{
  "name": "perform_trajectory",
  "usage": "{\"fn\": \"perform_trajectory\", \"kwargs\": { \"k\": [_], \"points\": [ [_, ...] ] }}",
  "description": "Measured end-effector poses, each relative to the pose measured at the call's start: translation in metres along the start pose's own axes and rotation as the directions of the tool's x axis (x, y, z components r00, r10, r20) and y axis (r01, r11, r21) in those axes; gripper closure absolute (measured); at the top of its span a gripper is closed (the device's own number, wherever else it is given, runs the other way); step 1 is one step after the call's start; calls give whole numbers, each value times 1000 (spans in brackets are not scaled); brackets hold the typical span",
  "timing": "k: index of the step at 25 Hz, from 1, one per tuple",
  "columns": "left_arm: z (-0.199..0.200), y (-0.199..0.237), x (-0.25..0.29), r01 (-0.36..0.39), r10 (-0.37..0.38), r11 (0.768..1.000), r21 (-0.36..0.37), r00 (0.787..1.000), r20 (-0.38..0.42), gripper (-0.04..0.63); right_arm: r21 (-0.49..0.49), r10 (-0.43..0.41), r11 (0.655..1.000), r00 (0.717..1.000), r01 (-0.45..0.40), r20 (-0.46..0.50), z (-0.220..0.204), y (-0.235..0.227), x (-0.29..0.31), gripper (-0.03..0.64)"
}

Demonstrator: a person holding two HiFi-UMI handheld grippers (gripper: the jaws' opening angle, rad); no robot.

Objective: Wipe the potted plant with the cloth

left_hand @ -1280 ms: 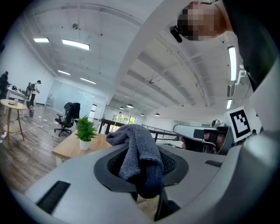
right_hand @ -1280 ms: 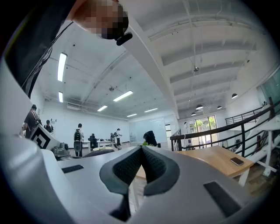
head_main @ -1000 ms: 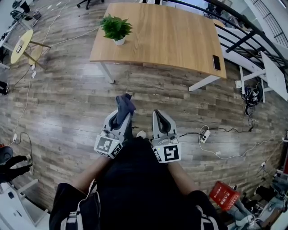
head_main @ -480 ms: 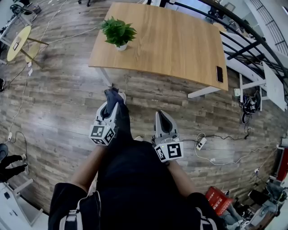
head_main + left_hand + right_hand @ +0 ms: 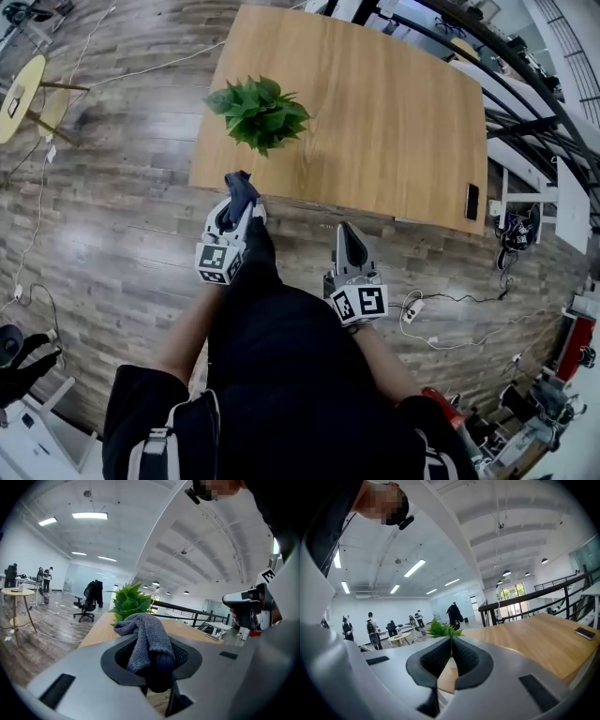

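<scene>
Where potted plant stands, table, seemingly phone

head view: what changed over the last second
The person walked up to the table, carrying both grippers forward. The left gripper and its cloth went from well short of the table to its near edge, just short of the plant; the right gripper closed in too. Unchanged: left shut on the cloth, right shut and empty, plant and phone in place on the table.

Probably an open-plan office: wooden desk, swivel chair, strip ceiling lights, plank floor.
</scene>
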State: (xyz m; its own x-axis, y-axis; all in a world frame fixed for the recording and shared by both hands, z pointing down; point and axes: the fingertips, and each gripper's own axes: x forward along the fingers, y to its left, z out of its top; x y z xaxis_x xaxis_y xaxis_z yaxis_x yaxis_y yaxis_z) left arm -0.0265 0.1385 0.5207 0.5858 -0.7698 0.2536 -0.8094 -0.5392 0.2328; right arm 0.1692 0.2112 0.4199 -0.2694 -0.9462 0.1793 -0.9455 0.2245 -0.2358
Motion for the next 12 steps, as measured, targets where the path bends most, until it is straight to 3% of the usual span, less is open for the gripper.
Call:
{"fn": "perform_trajectory", "kwargs": {
  "k": [4,5,8,12],
  "points": [
    [-10,39,39,40,-37,997,70,998,-55,469,-96,20,995,999,-24,-43,-9,-7,72,597],
    [-16,48,47,58,-55,997,50,996,-68,469,-108,2,994,998,-8,-55,-13,-12,87,597],
    [-27,72,65,75,-86,991,-110,991,-98,469,-95,-57,994,993,47,-106,-34,-30,125,597],
    [-46,98,88,34,-56,991,-130,984,-170,469,-160,5,986,973,-43,-232,-76,-39,169,597]
  ]
}}
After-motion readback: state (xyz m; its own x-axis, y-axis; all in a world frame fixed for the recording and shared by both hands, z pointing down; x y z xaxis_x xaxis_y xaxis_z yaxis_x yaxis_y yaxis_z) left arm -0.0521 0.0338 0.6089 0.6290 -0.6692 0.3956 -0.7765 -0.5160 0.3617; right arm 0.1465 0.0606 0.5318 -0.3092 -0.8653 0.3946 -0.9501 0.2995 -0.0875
